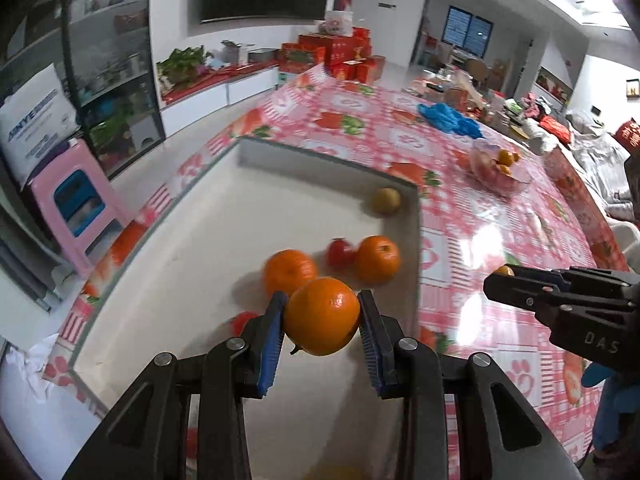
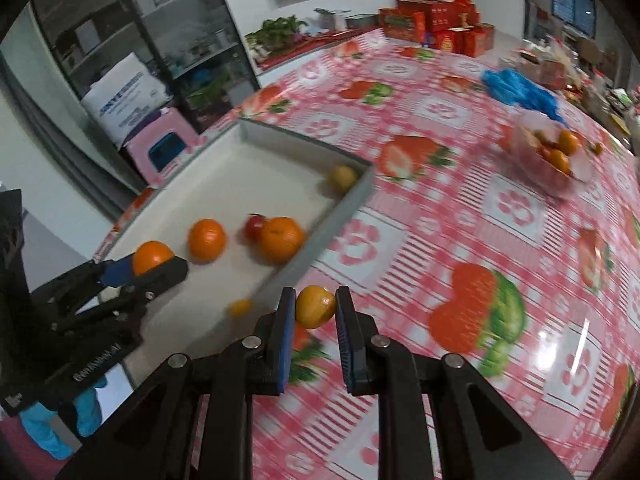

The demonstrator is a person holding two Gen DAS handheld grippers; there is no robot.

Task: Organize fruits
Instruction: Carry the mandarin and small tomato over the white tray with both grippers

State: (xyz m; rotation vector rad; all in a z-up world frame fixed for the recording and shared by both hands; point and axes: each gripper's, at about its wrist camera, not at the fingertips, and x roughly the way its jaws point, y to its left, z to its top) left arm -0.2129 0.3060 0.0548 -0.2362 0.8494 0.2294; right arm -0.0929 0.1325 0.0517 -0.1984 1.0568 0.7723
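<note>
My left gripper (image 1: 322, 301) is shut on a large orange (image 1: 322, 316), held above the near end of a shallow white tray (image 1: 332, 162). In the tray lie two more oranges (image 1: 289, 272) (image 1: 378, 258), a small red fruit (image 1: 340, 252), another red fruit (image 1: 243, 320) and a yellowish fruit (image 1: 386, 200). My right gripper (image 2: 316, 295) is shut on a small yellow-orange fruit (image 2: 315, 307) over the tablecloth, just right of the tray's wall (image 2: 340, 208). The right wrist view also shows the left gripper (image 2: 154, 267) with its orange (image 2: 152, 256), and a small yellow fruit (image 2: 240, 307) in the tray.
A clear bowl (image 2: 576, 174) of small oranges and red fruit stands farther back right on the pink strawberry-print tablecloth (image 2: 440, 240). A blue plastic bag (image 2: 520, 88) lies beyond it. A pink stool (image 1: 76, 200) stands beside the table on the left. Red boxes are stacked at the far end.
</note>
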